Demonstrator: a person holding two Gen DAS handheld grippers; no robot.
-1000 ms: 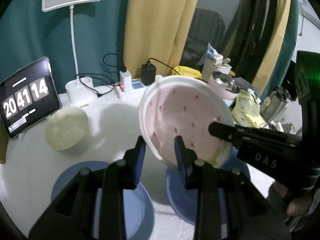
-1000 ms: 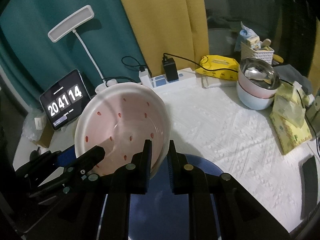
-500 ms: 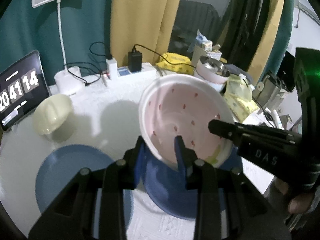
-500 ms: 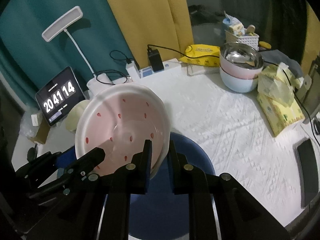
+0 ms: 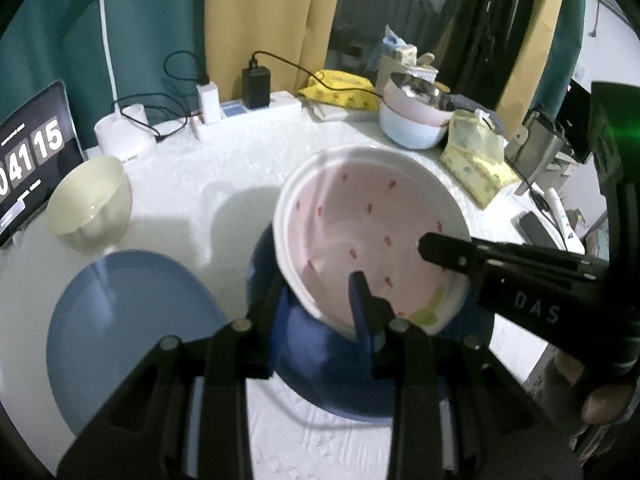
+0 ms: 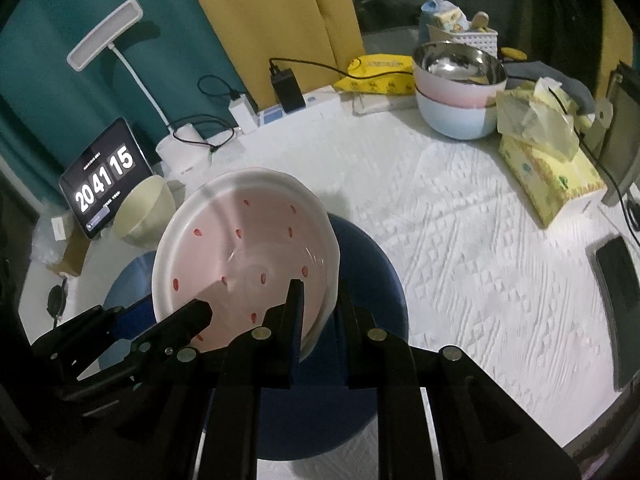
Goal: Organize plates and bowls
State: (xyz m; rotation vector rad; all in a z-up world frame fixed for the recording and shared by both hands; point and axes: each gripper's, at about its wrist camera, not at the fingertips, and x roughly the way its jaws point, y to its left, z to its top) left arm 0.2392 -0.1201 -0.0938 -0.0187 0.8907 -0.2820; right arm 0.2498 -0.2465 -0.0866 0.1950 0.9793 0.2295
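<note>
Left wrist view: left gripper and right gripper each clamp the empty pink plate's rim above the dark blue plate.

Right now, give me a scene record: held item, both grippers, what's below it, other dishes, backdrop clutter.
held item: pink plate with red specks, tilted
left gripper: shut on the plate's near rim
right gripper: shut on the plate's rim
below: dark blue plate on the white table; contact cannot be told
other dishes: light blue plate, cream bowl, stacked bowls with a steel one on top
backdrop: clock tablet, desk lamp, tissue pack
</note>
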